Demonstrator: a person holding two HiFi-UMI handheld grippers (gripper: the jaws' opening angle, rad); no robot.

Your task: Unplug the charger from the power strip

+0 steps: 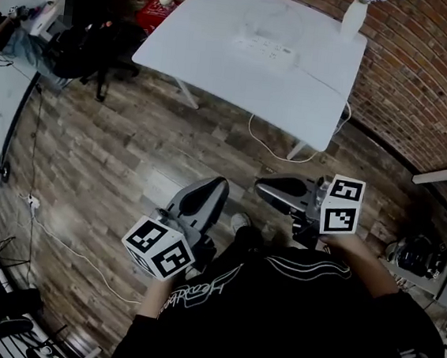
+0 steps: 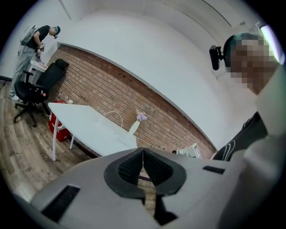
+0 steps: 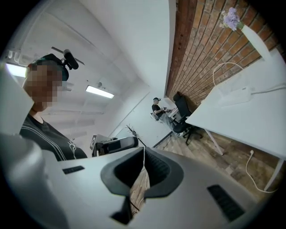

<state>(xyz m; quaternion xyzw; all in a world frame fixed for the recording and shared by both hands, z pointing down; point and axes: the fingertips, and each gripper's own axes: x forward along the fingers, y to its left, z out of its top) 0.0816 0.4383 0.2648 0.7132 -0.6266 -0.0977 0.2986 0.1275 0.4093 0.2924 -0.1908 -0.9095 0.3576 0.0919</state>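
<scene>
Head view: both grippers are held low over the wood-plank floor [image 1: 123, 156], close in front of the person's dark-clad body and well apart from the white table [image 1: 211, 70]. The power strip [image 1: 266, 48] lies on the tabletop towards its far side, and a white cord [image 1: 268, 144] droops from the table's edge to the floor. At this range the charger is too small to be picked out from the strip. The left gripper [image 1: 216, 186] is seen with its jaws pressed together on nothing, as its own view confirms, and the right gripper [image 1: 262, 189] is likewise closed and empty. A vase of pale flowers [image 1: 355, 16] stands at the table's far corner against a brick wall [image 1: 424, 84]. Another person is seated at a black office chair [image 1: 101, 54] to the upper left, with a red box [image 1: 152, 12] on the floor close by.
</scene>
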